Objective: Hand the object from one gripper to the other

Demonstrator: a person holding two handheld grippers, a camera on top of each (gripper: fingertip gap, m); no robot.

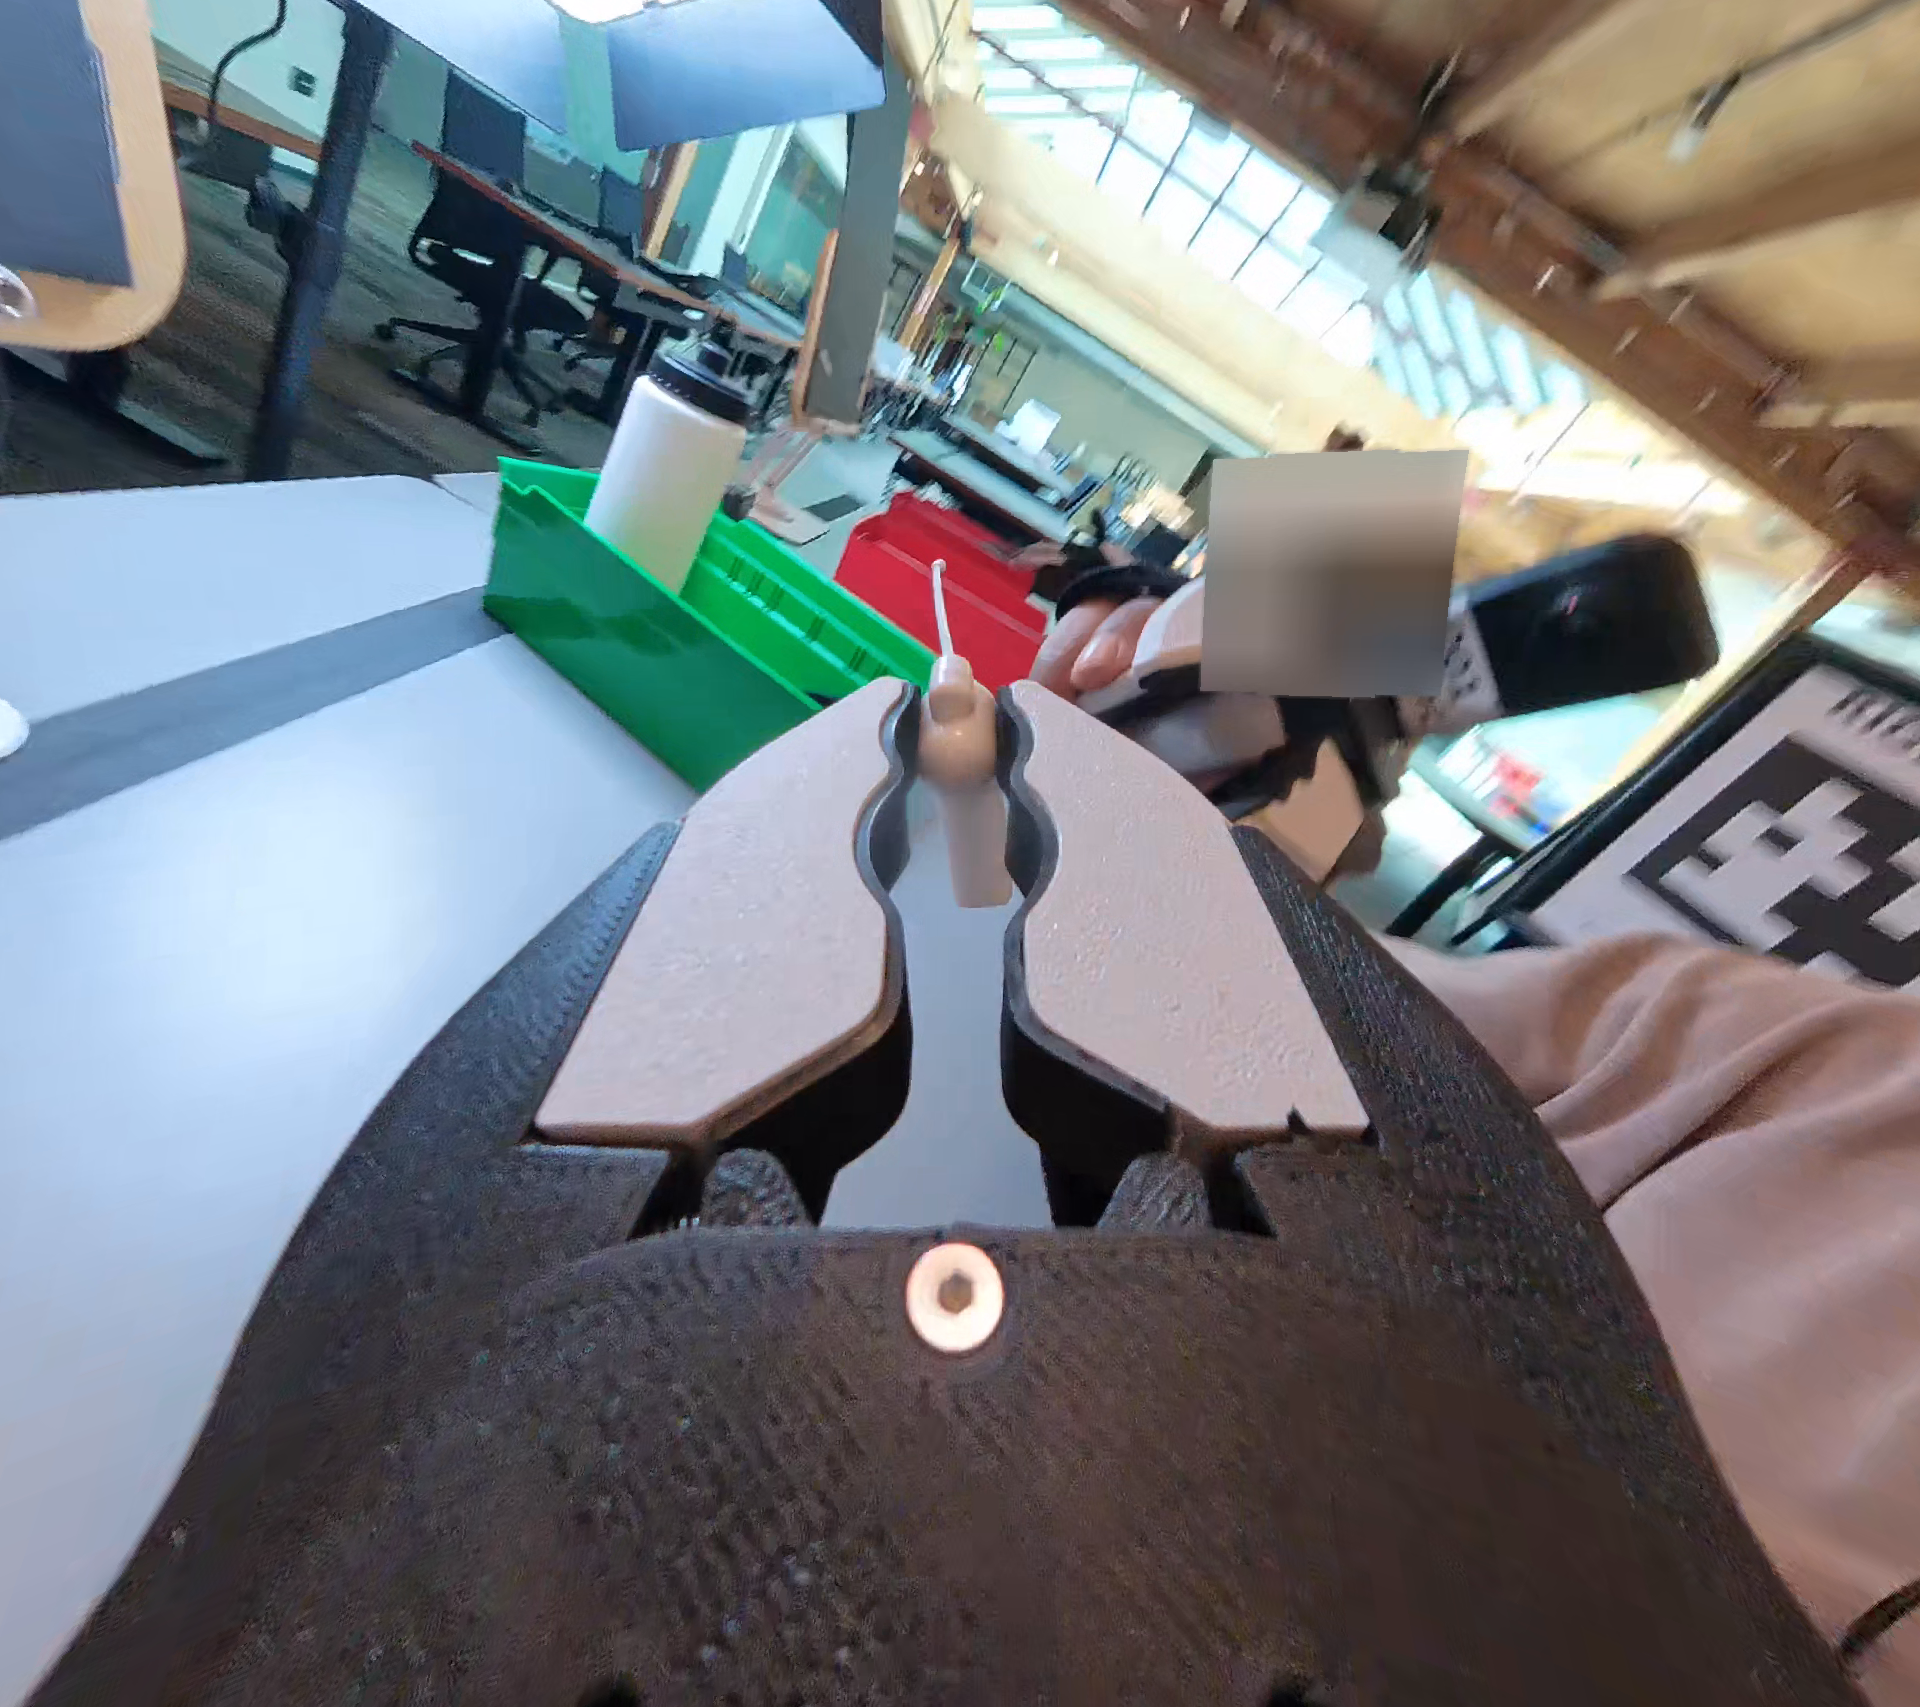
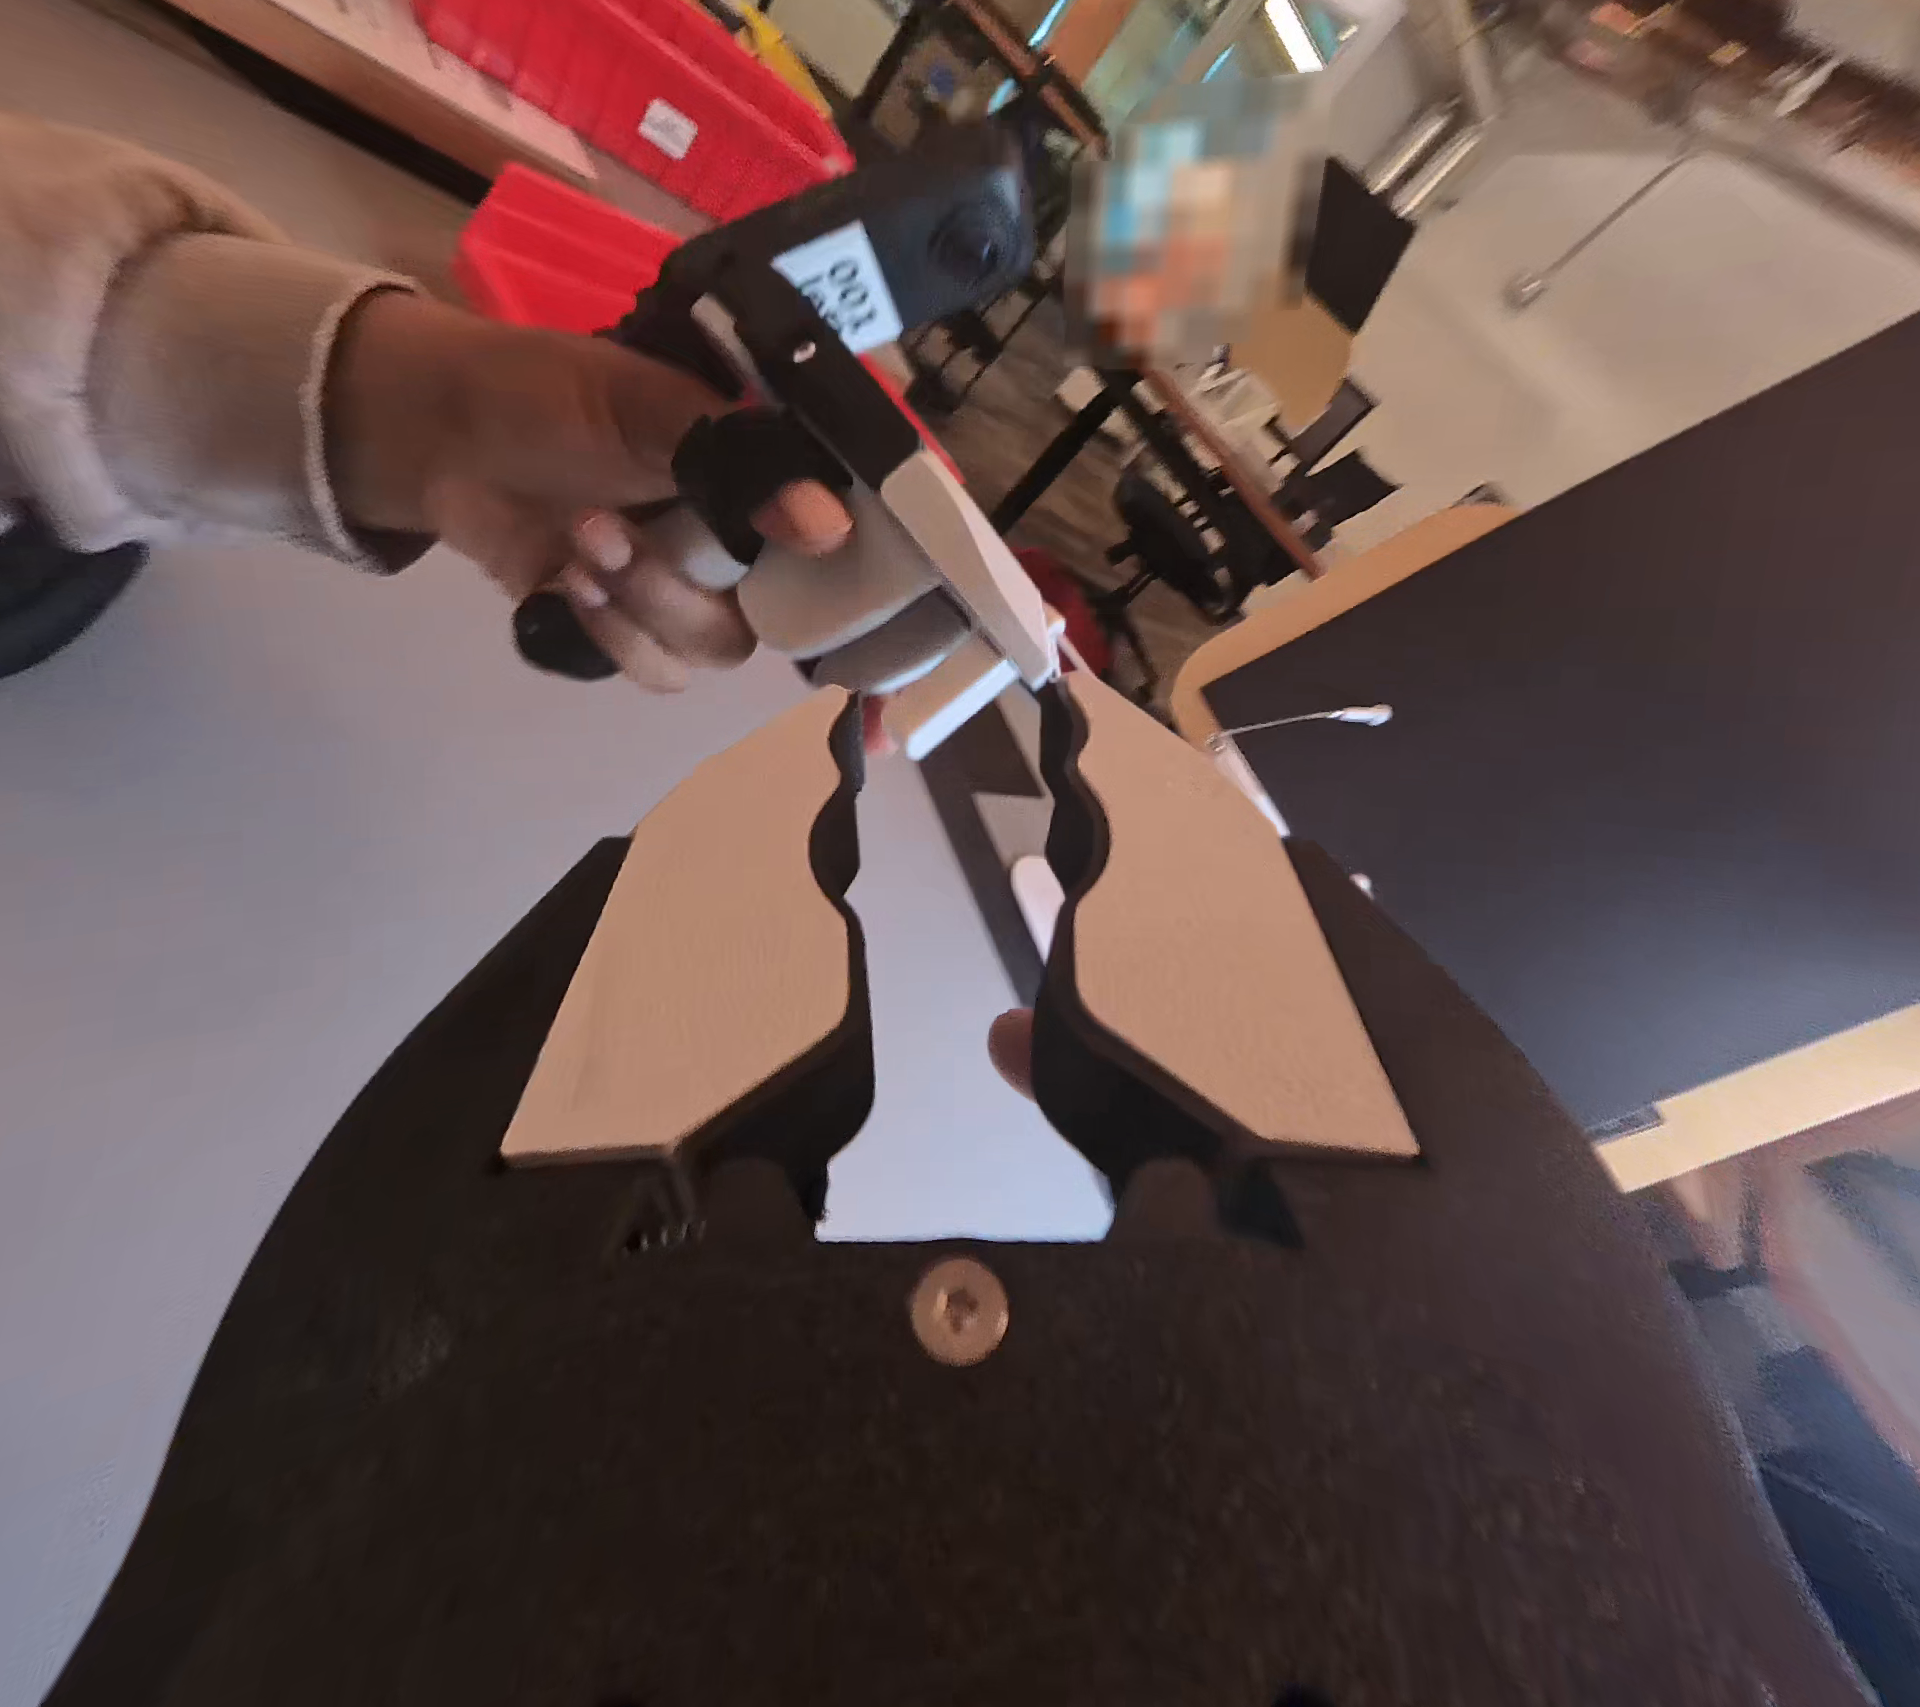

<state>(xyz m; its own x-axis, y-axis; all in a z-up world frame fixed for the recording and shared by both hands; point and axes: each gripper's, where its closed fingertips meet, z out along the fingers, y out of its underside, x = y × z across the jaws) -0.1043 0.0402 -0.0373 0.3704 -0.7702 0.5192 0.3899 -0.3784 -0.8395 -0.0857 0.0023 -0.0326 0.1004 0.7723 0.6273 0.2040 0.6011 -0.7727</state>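
You have two claws in play and one object to pass. Your left claw (image 1: 956, 701) is pinched shut on that object (image 1: 961, 784), a small beige plastic piece with a thin white stem poking up past the fingertips. Your right claw (image 2: 951, 707) stands partly open with nothing between its fingers; in the right wrist view the left claw's tips (image 2: 1023, 670) sit just beyond that gap, near the right fingertip.

Both of your hands show: the one on the left claw (image 2: 582, 494) clearly, the other (image 1: 1101, 649) only as a few fingers beside a blurred patch. In the right wrist view the object is mostly hidden behind the left claw's fingers; a thin white sliver at the tips may be its stem, but the blur makes that uncertain.

On the grey table (image 1: 260, 826) you can count one green bin (image 1: 665, 639) holding one white bottle with a dark cap (image 1: 670, 473), leaning against the bin's wall. A red bin (image 1: 935, 577) sits behind it, its contents hidden by its walls. The right wrist view shows two red bins, a larger one (image 2: 582, 36) and a smaller one (image 2: 551, 255) in front, both cut off by your hand and the claw.
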